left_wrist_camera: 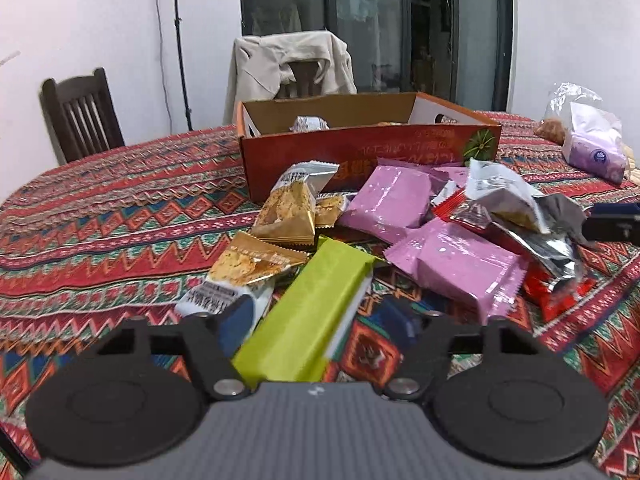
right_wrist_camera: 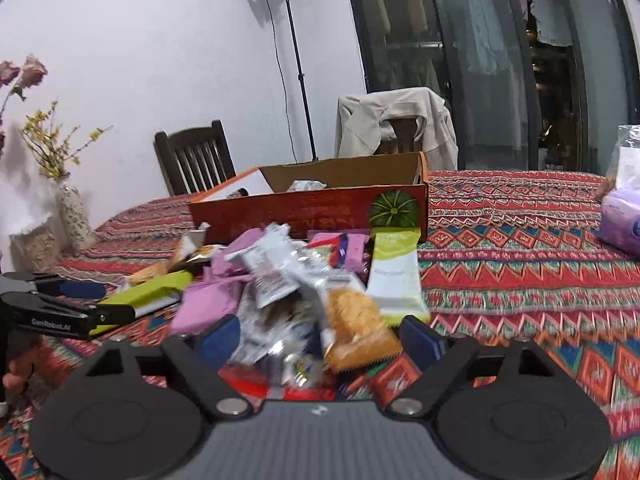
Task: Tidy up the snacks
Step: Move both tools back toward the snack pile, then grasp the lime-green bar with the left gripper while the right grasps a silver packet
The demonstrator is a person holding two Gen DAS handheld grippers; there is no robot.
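Right now the left gripper [left_wrist_camera: 320, 316] is straddling a lime-green snack bar [left_wrist_camera: 308, 312], jaws partly open; the bar is lying between the blue pads, and I cannot tell whether they are pressing it. At the bar's 11 o'clock two gold cracker packets [left_wrist_camera: 288, 210] are lying on the patterned tablecloth [left_wrist_camera: 100, 216], and at its 2 o'clock pink packets [left_wrist_camera: 460, 268] are piling against silver and red wrappers [left_wrist_camera: 504, 204]. Behind them, at 12 o'clock, an open orange cardboard box [left_wrist_camera: 360, 152] is holding one small wrapped snack [left_wrist_camera: 310, 123].

The right gripper [right_wrist_camera: 320, 340] is reaching into the same heap with jaws partly open around a packet of golden crackers [right_wrist_camera: 356, 328] and crumpled silver wrappers [right_wrist_camera: 280, 280]; no firm grip is showing. At its 9 o'clock the left gripper is lying over the green bar.
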